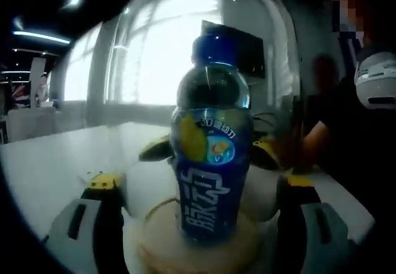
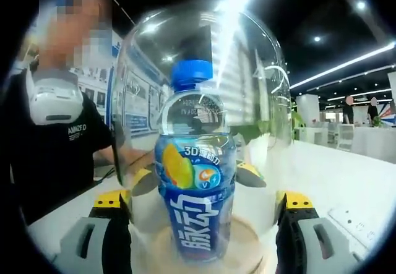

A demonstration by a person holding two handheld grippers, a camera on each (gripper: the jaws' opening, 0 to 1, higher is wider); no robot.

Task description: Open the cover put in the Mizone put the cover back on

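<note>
- Already the Mizone bottle [image 1: 210, 156] stands upright on a round wooden base [image 1: 158, 243], with the clear dome cover [image 1: 142, 45] over it.
- Left gripper [image 1: 198, 224] and right gripper [image 2: 201, 231] face it from opposite sides, jaws spread wide, holding nothing, equally near.
- Beneath the base: a white table [image 1: 49, 162]; around it, a bright office.

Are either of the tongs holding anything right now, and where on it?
Left tongs and right tongs each straddle the clear cover low on its wall, over the Mizone bottle. Whether they clamp it cannot be told.
</note>
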